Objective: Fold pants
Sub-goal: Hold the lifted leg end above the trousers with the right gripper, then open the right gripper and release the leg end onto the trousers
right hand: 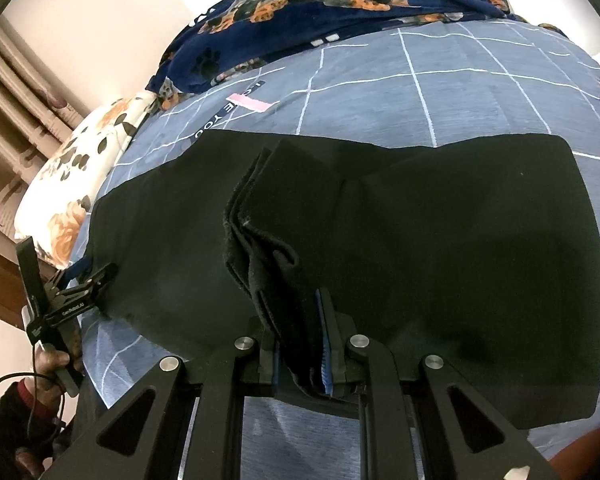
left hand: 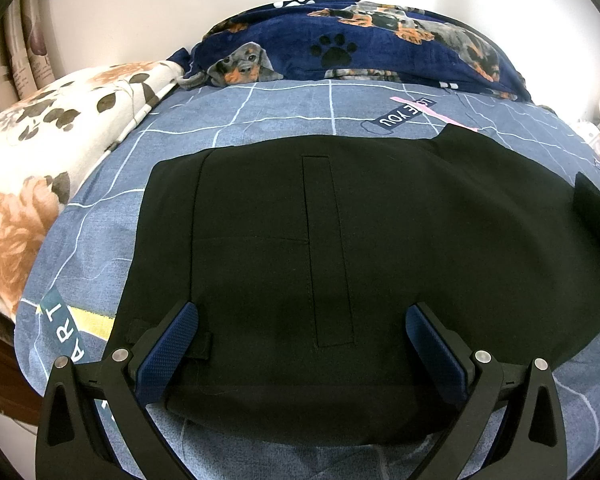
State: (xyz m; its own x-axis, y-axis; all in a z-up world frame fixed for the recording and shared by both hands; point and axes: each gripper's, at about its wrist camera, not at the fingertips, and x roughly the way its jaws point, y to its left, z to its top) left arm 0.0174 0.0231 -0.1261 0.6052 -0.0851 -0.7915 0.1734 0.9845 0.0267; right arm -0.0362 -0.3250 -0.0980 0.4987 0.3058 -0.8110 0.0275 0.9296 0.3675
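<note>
Black pants (left hand: 340, 248) lie flat on a blue grid-pattern bedsheet (left hand: 260, 108). A stitched back pocket shows on them in the left wrist view. My left gripper (left hand: 302, 320) is open, its blue pads (left hand: 168, 356) resting over the near waistband end. In the right wrist view my right gripper (right hand: 302, 360) is shut on a bunched, layered edge of the pants (right hand: 440, 248), lifted a little above the rest of the cloth. The left gripper (right hand: 74, 300) also shows at the far left of that view, held by a hand.
A navy dog-print blanket (left hand: 380, 40) lies bunched at the far side of the bed. A floral pillow (left hand: 40, 160) sits at the left. Curtains (right hand: 16, 92) hang beyond the pillow. The bed's near edge drops off below the grippers.
</note>
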